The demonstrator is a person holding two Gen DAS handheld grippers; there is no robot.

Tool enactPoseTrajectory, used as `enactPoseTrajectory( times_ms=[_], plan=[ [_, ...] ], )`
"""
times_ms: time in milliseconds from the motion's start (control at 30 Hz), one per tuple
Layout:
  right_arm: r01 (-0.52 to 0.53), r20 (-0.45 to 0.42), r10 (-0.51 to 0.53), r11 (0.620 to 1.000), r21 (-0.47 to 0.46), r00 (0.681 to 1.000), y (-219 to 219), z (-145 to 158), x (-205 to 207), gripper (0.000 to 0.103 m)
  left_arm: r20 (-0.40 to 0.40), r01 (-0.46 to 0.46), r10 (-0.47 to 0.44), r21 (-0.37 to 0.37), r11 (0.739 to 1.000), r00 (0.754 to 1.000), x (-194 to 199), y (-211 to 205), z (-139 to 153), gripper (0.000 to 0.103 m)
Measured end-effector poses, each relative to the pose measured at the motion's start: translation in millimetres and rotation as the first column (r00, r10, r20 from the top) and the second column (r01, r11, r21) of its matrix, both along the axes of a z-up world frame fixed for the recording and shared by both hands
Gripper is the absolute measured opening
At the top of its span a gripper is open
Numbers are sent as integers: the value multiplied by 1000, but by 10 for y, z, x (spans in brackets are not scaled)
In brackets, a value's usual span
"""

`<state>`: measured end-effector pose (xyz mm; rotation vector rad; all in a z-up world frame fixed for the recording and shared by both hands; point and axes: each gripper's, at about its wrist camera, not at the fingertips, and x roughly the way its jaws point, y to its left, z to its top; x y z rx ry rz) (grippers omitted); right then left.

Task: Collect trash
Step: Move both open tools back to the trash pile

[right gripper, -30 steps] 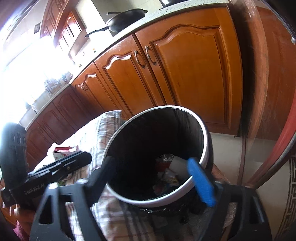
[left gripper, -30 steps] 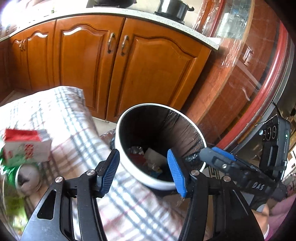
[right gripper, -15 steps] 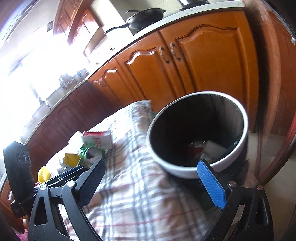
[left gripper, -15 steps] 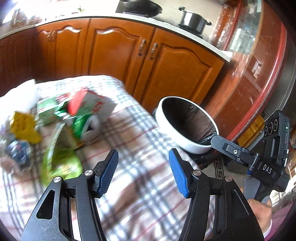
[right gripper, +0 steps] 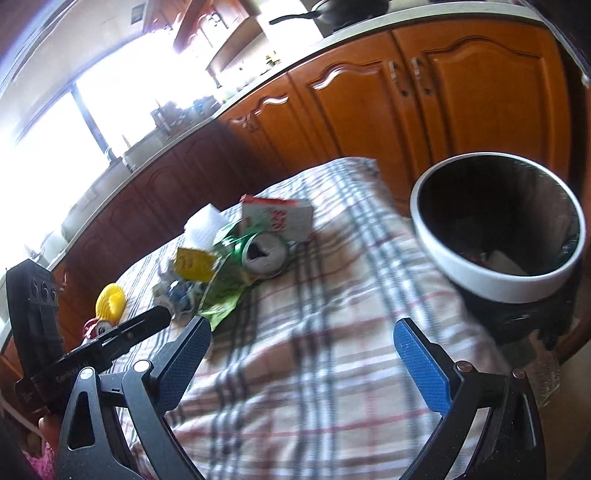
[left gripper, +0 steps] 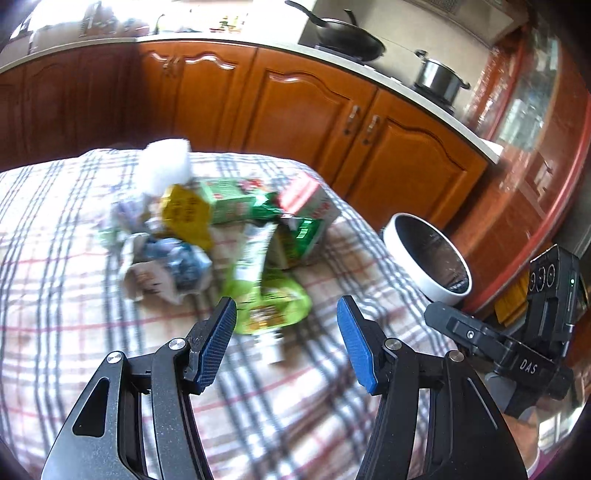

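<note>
Bare cloth before trash heap

Kitchen: orange-brown wooden cabinets with metal handles under pale countertop; black pan and steel pot on top; bright overexposed window at left; checked cloth covers bench

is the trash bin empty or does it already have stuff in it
Not empty. The right wrist view looks down into the bin, and a few scraps lie at the bottom against its dark inside. How full it is cannot be told.
</note>
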<state>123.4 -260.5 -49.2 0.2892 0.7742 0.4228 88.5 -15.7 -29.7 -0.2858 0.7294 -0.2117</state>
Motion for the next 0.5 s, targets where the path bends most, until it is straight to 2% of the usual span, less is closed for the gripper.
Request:
enactPoseTrajectory(
  times_ms=[267, 400, 500],
  plan=[
    [-77, -10, 77, 997, -6, 997, 405, -27, 64, 100, -12, -92, 92, 6, 996, 996, -41, 405, -33, 57],
    [-96, -19, 96, 995, 6, 995, 573, -68, 133, 97, -33, -128, 127, -14, 992, 991, -24, 582, -58, 57],
    [-115, -42, 116, 993, 29, 992, 680, -117, 200, 90, -43, -143, 143, 0, 990, 989, 20, 658, -70, 57]
  ],
)
